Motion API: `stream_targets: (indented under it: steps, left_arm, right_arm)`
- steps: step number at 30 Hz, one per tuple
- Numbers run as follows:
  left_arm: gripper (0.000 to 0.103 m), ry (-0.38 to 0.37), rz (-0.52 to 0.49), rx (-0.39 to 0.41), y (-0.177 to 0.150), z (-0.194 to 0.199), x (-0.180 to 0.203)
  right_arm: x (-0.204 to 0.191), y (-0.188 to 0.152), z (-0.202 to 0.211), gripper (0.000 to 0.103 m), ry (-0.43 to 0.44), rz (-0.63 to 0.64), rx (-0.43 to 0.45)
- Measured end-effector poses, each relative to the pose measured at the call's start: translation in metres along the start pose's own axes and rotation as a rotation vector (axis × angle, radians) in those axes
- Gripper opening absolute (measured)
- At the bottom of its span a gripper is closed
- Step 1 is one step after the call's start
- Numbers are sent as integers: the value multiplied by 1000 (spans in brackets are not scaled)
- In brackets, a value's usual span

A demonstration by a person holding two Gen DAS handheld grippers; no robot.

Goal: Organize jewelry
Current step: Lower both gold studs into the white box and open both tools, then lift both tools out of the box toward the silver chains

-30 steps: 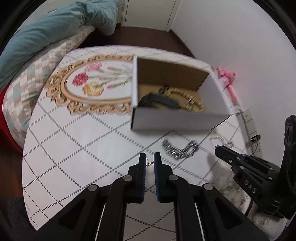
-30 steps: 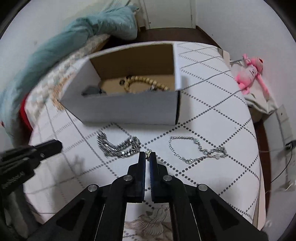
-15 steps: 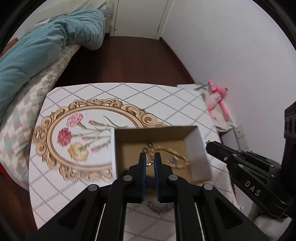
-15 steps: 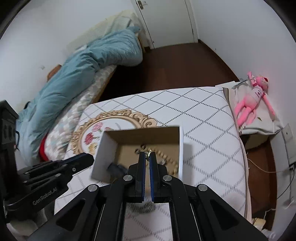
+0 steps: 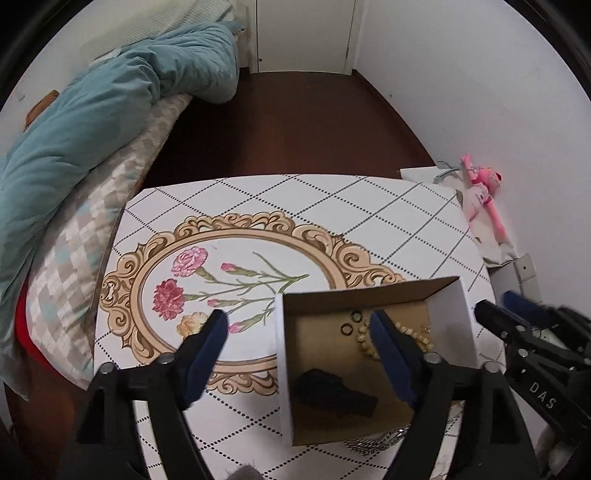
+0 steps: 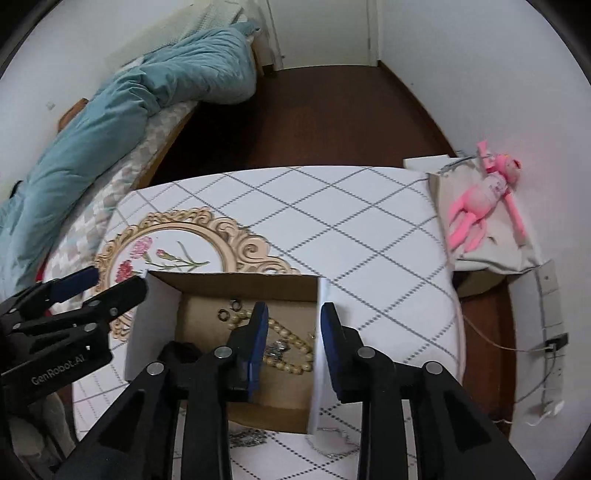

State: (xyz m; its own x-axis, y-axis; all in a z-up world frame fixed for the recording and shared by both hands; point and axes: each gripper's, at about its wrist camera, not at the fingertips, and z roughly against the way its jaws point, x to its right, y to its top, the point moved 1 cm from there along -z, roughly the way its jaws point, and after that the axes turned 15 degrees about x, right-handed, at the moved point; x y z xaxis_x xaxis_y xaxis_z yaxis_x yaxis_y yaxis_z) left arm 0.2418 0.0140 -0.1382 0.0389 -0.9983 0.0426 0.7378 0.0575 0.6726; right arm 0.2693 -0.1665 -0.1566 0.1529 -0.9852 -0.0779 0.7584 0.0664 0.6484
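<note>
A white table with a dotted diamond grid and a gold-framed flower print at centre left fills the lower half of both views. An open cardboard box sits on it at lower right of the left view. A silver chain lies on the tabletop just below the box.

White walls, dark brown wood floor, white door at the far end. Bed along the left with a teal duvet over a checkered sheet. Table has a white diamond-grid top.
</note>
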Motion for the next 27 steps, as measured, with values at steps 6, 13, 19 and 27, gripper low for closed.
stream_targets:
  steps: [6,13,19,27]
  left_arm:
    - [103,57,-15,33,-15,5,-3]
    - [103,74,1,64,-19,24,-2]
    - [103,52,0,127,-17,58,4]
    - [103,56,19,138,-51,81,4]
  right_arm:
    - [1,-10,6,97,-111,73,-6]
    - [1,-16,20,103,-155,94,13]
    - [-4,-14,55,103,-125,67,68]
    - [10,-43,86,103,-111,11,72]
